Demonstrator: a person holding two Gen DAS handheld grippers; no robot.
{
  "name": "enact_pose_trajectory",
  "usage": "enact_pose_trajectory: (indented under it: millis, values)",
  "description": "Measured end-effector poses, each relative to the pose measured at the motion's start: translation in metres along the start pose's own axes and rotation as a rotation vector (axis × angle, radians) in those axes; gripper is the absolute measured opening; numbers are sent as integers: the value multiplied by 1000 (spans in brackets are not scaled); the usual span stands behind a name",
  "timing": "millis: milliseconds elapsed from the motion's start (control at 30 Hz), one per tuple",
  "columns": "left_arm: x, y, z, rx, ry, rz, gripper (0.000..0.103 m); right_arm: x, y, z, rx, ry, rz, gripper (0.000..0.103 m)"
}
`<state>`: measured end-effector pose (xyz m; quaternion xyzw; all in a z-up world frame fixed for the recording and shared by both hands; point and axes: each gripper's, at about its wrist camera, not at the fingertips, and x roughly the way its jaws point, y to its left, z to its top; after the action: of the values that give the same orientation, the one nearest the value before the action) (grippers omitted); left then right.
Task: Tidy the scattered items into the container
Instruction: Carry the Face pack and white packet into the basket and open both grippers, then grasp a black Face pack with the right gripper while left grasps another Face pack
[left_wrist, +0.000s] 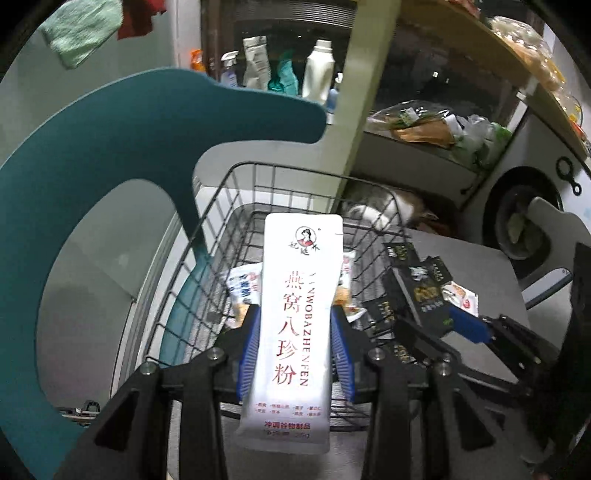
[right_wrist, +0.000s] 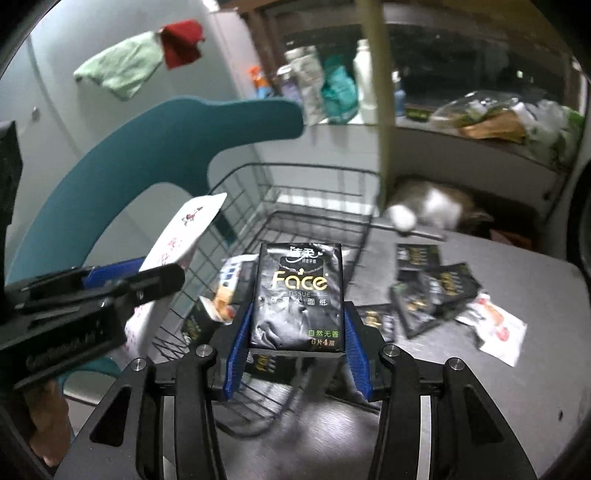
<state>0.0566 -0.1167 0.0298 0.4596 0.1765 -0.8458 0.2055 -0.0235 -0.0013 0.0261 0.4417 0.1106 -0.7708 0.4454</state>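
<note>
Grey table (right_wrist: 535, 295); left tool (left_wrist: 295, 347) grips sachet (left_wrist: 295, 314) over basket (left_wrist: 236, 206).

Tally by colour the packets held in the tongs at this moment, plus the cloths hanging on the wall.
White: 1, the white sachet in the left tongs
Black: 1, the black tissue pack in the right tongs
Green: 1, the green cloth
Red: 1, the red cloth
Total: 4
</note>
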Motion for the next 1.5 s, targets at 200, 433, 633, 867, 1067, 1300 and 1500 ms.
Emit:
enact_pose_trajectory:
  millis: [200, 433, 633, 867, 1067, 1300, 1500]
  values:
    - [9, 11, -7, -15, 27, 2, 41, 18, 10, 1, 6, 23, 18, 47]
    - [4, 17, -8, -29, 2, 24, 51, 8, 10, 1, 3, -18, 25, 54]
    - [0, 9, -9, -15, 8, 2, 66, -11, -15, -3, 52, -43, 27, 61]
    - [-10, -40, -15, 45, 44, -87, 67, -40, -77, -29, 145, -59, -48, 62]
    - [-4, -111, -33, 166, 82, -144, 67, -53, -143, -63, 240, -38, -125, 62]
    - [40, -168, -63, 213, 163, -125, 67, -59, -189, -96, 300, -12, -173, 62]
    - [68, -194, -70, 261, 162, -31, 67, -41, -213, -93, 311, 11, -226, 62]
